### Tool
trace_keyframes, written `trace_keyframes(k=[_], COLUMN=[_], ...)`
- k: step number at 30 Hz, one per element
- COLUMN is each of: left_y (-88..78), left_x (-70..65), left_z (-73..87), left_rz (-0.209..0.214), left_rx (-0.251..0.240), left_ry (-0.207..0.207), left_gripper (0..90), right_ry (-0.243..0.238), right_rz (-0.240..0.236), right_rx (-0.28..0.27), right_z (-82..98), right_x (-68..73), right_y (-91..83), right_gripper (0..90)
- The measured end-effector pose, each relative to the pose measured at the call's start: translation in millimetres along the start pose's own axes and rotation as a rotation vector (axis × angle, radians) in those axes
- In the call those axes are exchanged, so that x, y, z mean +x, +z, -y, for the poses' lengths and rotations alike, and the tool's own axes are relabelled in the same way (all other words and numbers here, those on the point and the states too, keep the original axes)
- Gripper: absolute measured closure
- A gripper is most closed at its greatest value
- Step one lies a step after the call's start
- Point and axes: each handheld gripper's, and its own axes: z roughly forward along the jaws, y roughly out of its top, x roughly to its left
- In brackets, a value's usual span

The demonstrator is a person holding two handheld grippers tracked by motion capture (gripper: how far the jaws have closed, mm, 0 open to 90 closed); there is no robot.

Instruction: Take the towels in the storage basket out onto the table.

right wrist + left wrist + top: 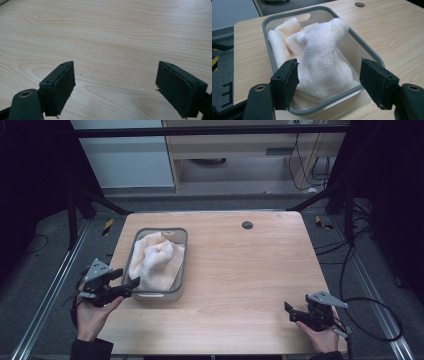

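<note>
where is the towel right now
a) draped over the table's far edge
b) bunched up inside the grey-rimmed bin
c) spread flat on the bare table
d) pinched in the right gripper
b: the pale towel sits crumpled inside the grey-rimmed bin, and the high view shows it there too, with the open left gripper at the bin's near end and the open right gripper over bare wood.

Even, soft light fell from above on the worktop (240, 270); the surroundings stayed dark. Shadows were faint. The high view looked grainy, and both gripper views showed slightly soft edges.
</note>
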Motion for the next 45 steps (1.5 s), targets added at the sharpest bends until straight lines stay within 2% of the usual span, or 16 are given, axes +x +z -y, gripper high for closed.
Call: trace_keyframes(k=[7,10,22,33,39,45], left_y=[10.9,17.4,33.2,46.9,60.7,72.2], left_x=[1.2,0.8,-1.5,-5.3,-7.1,-5.2], left_z=[-8.5,-13.4,-26.4,-36.2,-36.3,-36.1], left_rz=[0.006,0.004,0.011,0.001,0.005,0.005], left_rx=[0.028,0.059,0.129,0.161,0.202,0.238], left_ry=[0.012,0.036,0.097,0.117,0.134,0.130], left_gripper=[31.8,32.4,33.7,34.7,35.1,36.7], right_ry=[0.000,-0.013,-0.007,-0.019,-0.014,-0.023], right_rz=[-0.005,-0.001,-0.010,-0.010,-0.014,-0.014], right_rx=[0.007,0.012,0.026,0.034,0.042,0.044], right_z=[0.0,0.4,0.3,0.6,0.6,0.8], right_x=[0.2,0.0,0.8,0.7,1.5,1.1], right_y=[0.8,1.9,2.6,4.1,4.5,5.3], right_gripper=[15.7,15.7,15.7,15.7,15.7,15.7])
